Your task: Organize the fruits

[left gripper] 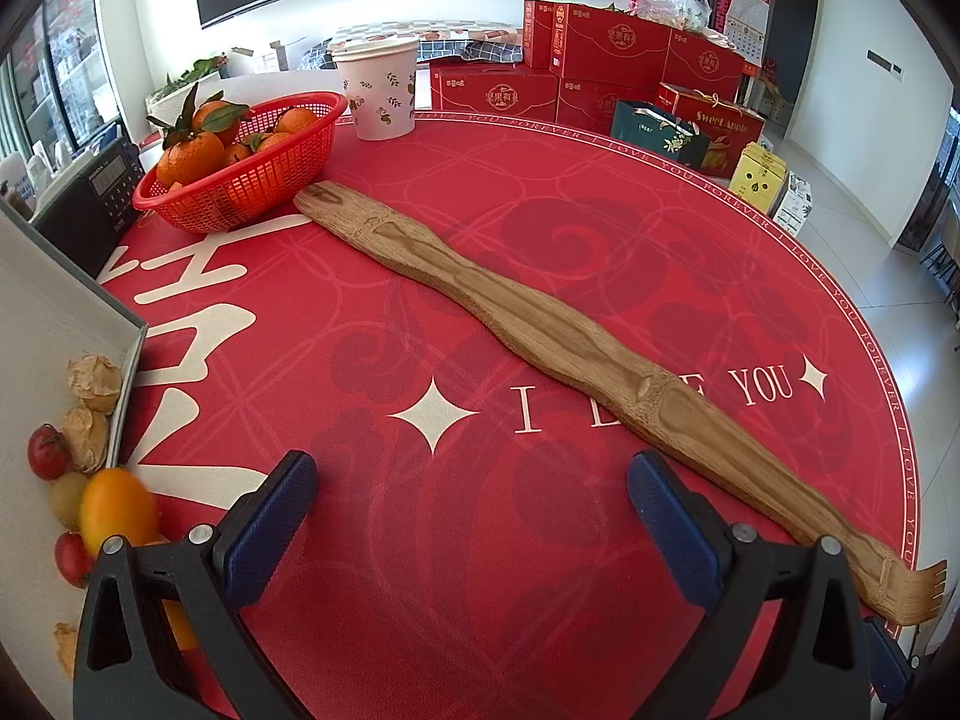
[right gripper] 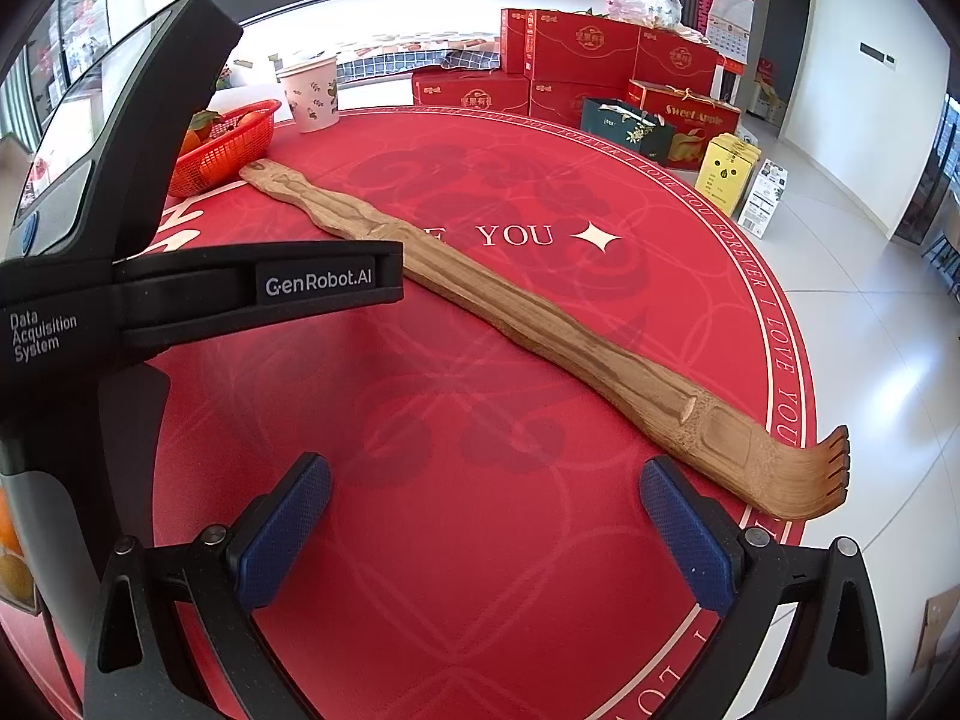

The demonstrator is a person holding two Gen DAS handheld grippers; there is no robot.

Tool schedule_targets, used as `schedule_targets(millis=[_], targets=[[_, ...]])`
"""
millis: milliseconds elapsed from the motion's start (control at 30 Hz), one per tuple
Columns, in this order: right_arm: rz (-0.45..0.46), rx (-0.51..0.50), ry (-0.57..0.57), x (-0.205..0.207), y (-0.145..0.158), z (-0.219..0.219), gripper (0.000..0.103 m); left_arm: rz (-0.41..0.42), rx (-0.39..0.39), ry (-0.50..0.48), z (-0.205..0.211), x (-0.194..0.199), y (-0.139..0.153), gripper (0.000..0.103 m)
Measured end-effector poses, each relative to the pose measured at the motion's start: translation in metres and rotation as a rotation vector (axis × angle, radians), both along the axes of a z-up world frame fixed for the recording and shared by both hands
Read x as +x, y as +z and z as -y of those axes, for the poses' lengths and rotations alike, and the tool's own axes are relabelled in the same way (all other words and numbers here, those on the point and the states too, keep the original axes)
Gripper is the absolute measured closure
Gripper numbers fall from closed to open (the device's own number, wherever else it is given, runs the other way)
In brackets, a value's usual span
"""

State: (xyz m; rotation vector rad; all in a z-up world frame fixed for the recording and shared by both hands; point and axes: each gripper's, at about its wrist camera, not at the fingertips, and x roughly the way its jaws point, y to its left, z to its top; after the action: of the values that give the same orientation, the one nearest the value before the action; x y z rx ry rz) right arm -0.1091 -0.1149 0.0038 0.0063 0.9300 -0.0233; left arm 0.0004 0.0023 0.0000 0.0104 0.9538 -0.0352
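From the left wrist, the left hand-held gripper [left gripper: 471,531] is spread wide with nothing between its blue pads, hovering over the red round surface [left gripper: 540,276]. A red plastic basket [left gripper: 240,180] of leafy mandarins [left gripper: 192,156] stands at the far left, touching the handle end of a long bamboo back scratcher [left gripper: 540,348] lying diagonally. A paper cup [left gripper: 381,90] stands behind the basket. At the left edge, a white box [left gripper: 42,324] holds small red fruits [left gripper: 48,450], husked berries [left gripper: 87,435] and an orange kumquat [left gripper: 117,507].

From the right wrist, the right hand-held gripper [right gripper: 486,531] is likewise wide open and empty. The left device's black body fills the left side, partly hiding the basket [right gripper: 228,150]; the scratcher's clawed end [right gripper: 804,474] lies just right of the right finger.
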Motion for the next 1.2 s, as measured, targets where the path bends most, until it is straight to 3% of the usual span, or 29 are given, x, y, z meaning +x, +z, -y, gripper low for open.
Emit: schedule_targets(millis=[1200], targets=[[0.004,0.000,0.001,-0.0011,0.0009,-0.0001,0.000,0.000,0.001,0.003,-0.0001,-0.0001,0.0031,0.000]])
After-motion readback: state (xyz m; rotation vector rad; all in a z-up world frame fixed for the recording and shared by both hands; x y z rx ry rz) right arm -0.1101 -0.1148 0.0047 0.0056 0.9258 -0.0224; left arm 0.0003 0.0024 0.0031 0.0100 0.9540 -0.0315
